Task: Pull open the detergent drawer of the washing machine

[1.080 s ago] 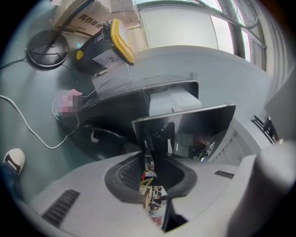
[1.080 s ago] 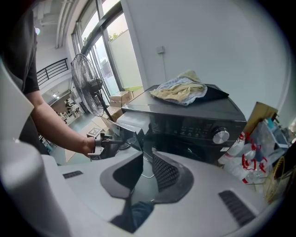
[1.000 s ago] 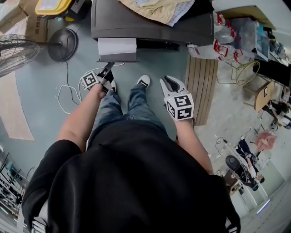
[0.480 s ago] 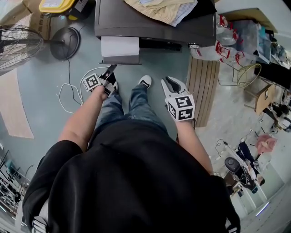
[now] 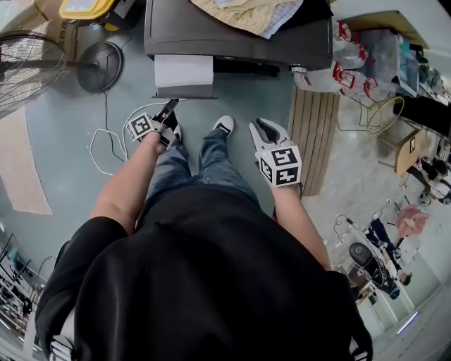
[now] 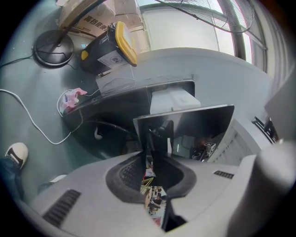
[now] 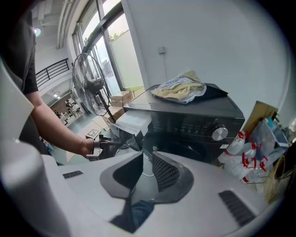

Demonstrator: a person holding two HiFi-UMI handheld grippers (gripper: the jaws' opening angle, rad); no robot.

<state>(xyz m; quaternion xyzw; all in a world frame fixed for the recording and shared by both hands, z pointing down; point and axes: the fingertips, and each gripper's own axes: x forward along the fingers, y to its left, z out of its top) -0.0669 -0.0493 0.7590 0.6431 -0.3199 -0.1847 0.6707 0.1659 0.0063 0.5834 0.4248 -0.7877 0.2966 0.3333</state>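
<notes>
The dark grey washing machine (image 5: 232,39) stands at the top of the head view. Its detergent drawer (image 5: 183,70) sticks out at the left, with the white tray showing behind a dark front panel (image 6: 199,127). My left gripper (image 5: 169,107) reaches level to that panel's lower edge. In the left gripper view its jaws (image 6: 156,139) have just been closing and pinch the panel's edge between them. My right gripper (image 5: 259,127) hangs apart to the right, tilted down over the floor, shut and holding nothing. In the right gripper view (image 7: 144,150) the drawer (image 7: 132,121) shows ahead.
A pedestal fan (image 5: 28,77) and its round base (image 5: 99,67) stand to the left, with a white cable (image 5: 106,151) on the floor. Cloth (image 5: 246,14) lies on the machine. A slatted wooden board (image 5: 313,134) and bottles (image 5: 345,63) sit at the right. My shoe (image 5: 223,125) is near the drawer.
</notes>
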